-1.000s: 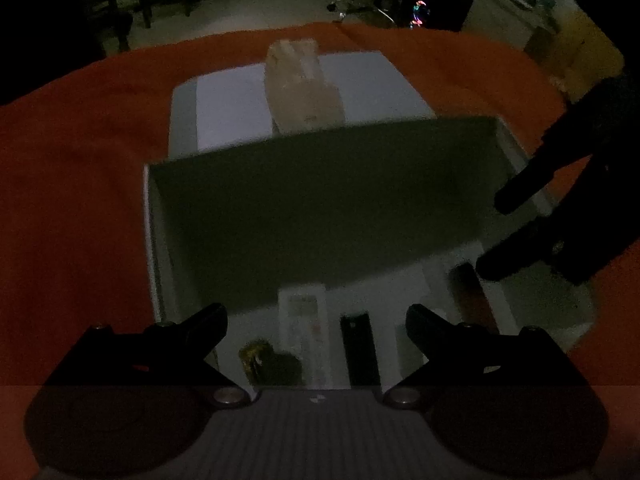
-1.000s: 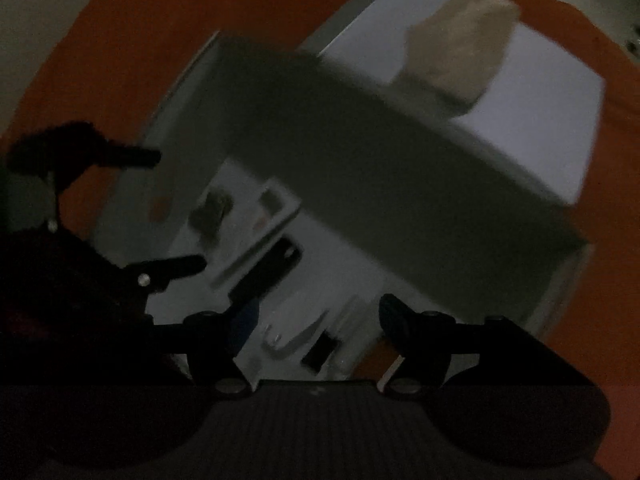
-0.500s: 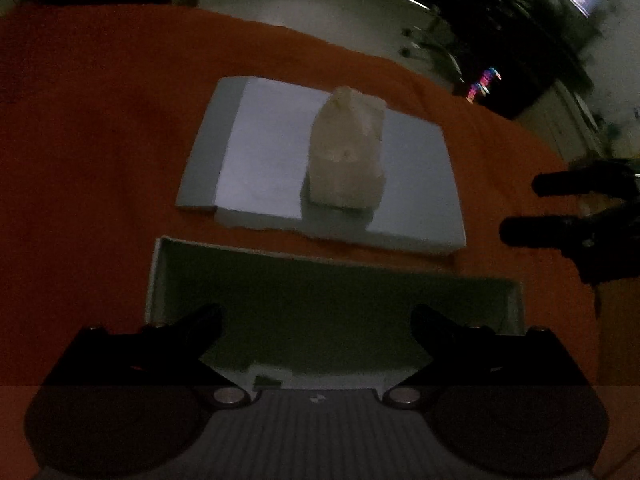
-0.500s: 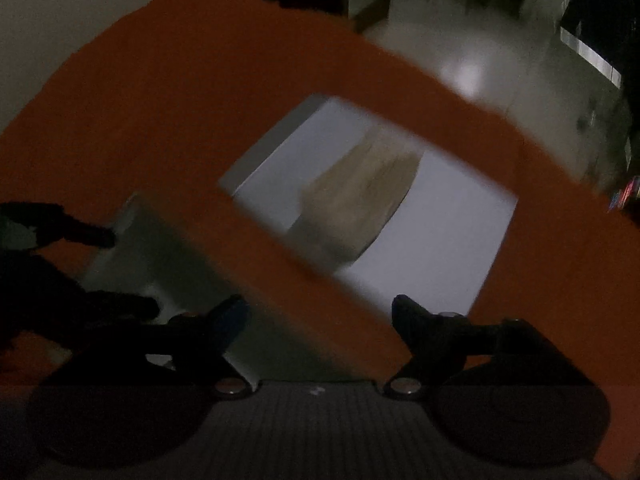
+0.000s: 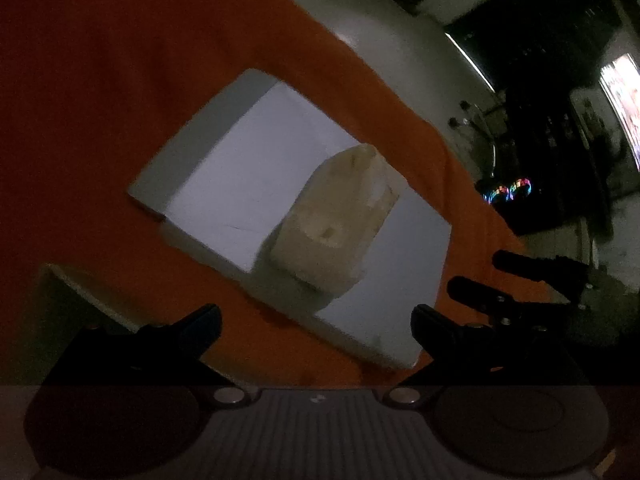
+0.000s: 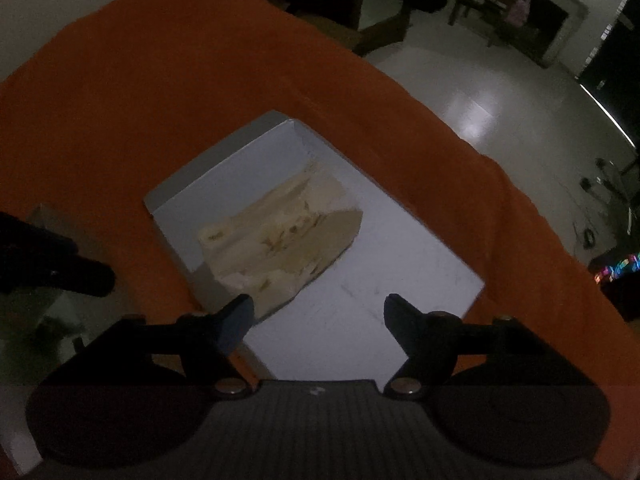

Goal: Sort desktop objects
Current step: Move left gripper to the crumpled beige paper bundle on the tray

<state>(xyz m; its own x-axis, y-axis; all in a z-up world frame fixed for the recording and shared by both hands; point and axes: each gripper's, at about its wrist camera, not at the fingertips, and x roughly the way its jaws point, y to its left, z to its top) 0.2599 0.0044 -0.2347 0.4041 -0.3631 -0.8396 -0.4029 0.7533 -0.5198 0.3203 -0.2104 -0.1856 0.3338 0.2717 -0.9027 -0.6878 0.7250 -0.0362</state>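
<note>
A flat white box lid [image 5: 240, 176] lies on the orange tablecloth [image 5: 100, 80], and a pale crumpled package [image 5: 340, 224] rests on top of it. My left gripper [image 5: 316, 320] hovers open over the lid's near edge with nothing between its fingers. The right gripper [image 5: 476, 272] shows at the right. In the right wrist view the lid [image 6: 380, 280] and package [image 6: 280, 240] lie just ahead of my right gripper [image 6: 318, 312]. Its jaws are closing with nothing between them. The left gripper [image 6: 94, 262] shows at the left.
A rim of the open white box [image 5: 80, 296] shows at the lower left, and again as the box [image 6: 48, 308] in the right wrist view. The cloth's far edge drops to a pale floor [image 6: 480, 100]. Dark furniture [image 6: 384, 8] and coloured lights [image 5: 508, 192] stand beyond.
Both views have swung from the open box with small items inside to the lid and package behind it. The left view has rolled, and the right gripper now hangs over the lid.
</note>
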